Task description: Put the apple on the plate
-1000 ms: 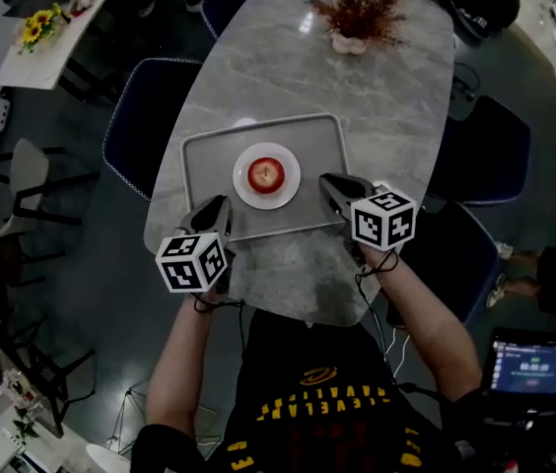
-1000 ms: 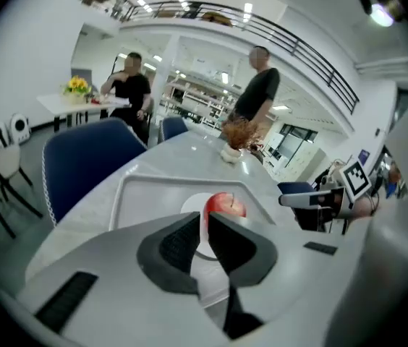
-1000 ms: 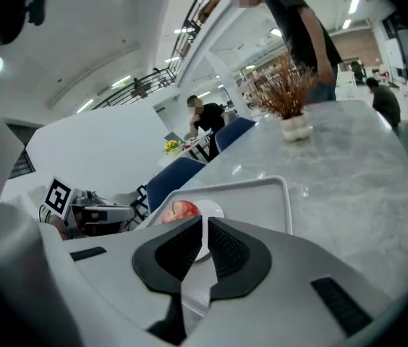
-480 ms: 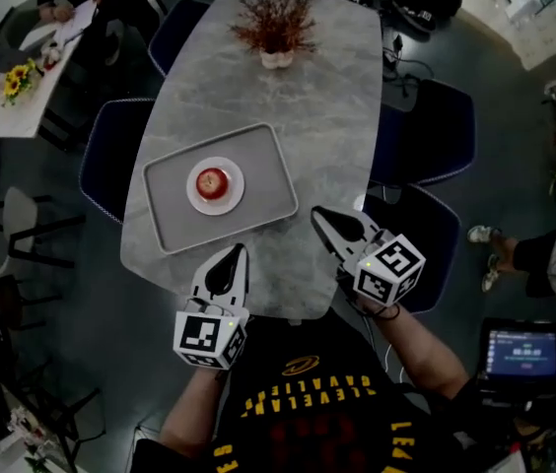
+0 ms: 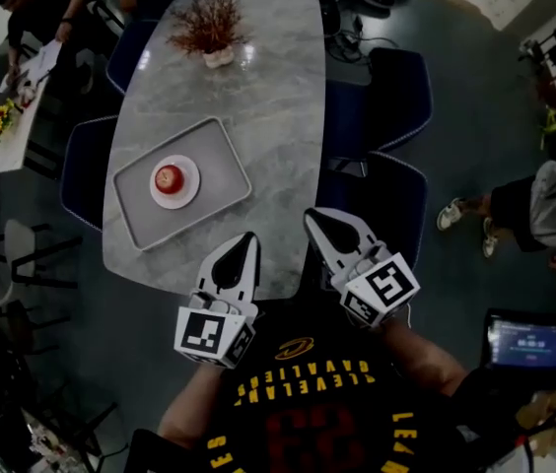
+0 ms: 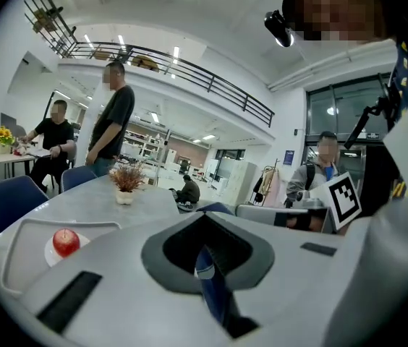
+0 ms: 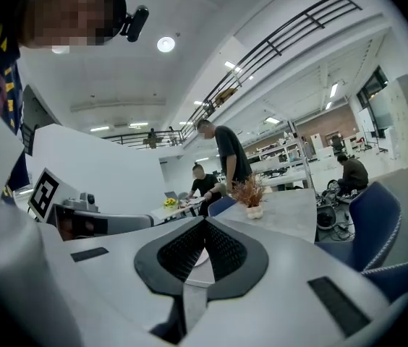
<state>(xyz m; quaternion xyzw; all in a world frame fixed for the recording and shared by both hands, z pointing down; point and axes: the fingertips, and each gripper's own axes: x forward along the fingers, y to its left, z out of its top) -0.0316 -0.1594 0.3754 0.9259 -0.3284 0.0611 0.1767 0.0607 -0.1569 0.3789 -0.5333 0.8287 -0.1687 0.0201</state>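
apple [image 5: 168, 177] sits on the small white plate [image 5: 187, 191], plate is in the grey tray [image 5: 225, 164] on the marble table [image 5: 258, 97], so the task looks done. if you regrip: the apple is probably firm, smooth, a bit slippery, light, and bruises if squeezed, so take it across the widest part, jaws on either side, not by the stem. no sticker or label readable on it. left gripper [image 5: 247, 237] and right gripper [image 5: 313, 216] hang at the near table edge, well apart from the tray, both clenched tip to tip on nothing. only writing: yellow letters on your shirt [image 5: 303, 402], upside down, likely "cleveland".
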